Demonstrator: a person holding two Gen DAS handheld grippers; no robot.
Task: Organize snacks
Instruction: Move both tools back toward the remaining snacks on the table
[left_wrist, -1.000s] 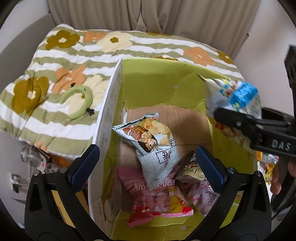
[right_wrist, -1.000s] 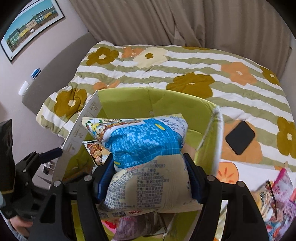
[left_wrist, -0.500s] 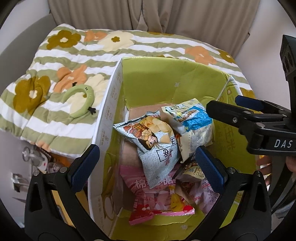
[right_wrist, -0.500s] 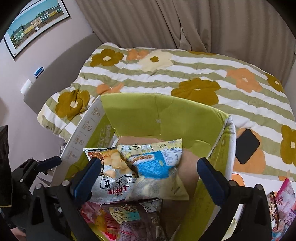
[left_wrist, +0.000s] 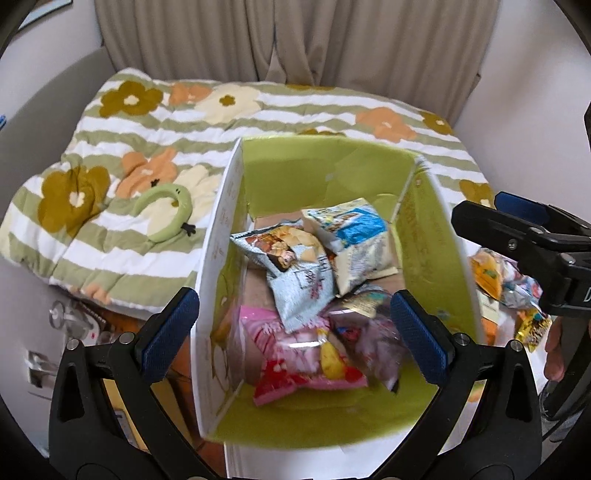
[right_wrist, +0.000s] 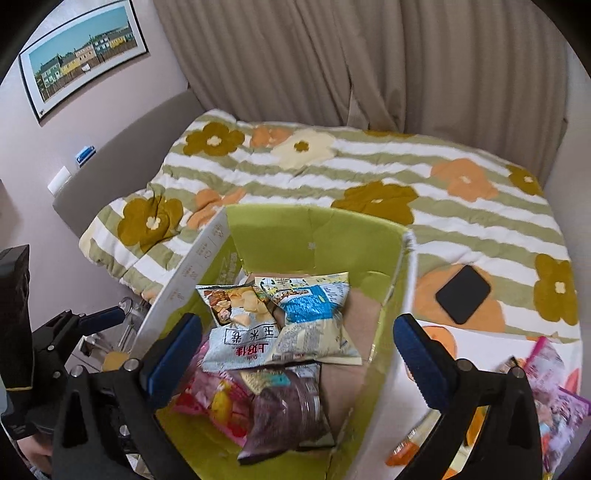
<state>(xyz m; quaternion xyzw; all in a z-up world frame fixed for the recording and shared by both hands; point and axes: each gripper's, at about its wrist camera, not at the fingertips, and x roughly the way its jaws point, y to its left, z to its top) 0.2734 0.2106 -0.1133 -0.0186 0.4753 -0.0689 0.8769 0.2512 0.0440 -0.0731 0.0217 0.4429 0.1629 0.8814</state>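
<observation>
Right gripper wide, empty; loose foil snack packets lie to its right, outside green-lined cardboard box.

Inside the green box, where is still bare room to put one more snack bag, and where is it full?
Bare cardboard floor lies between the blue-and-yellow bag and the right wall of the green box. The near green floor strip is bare too. The left and middle are crowded with overlapping bags.
</observation>
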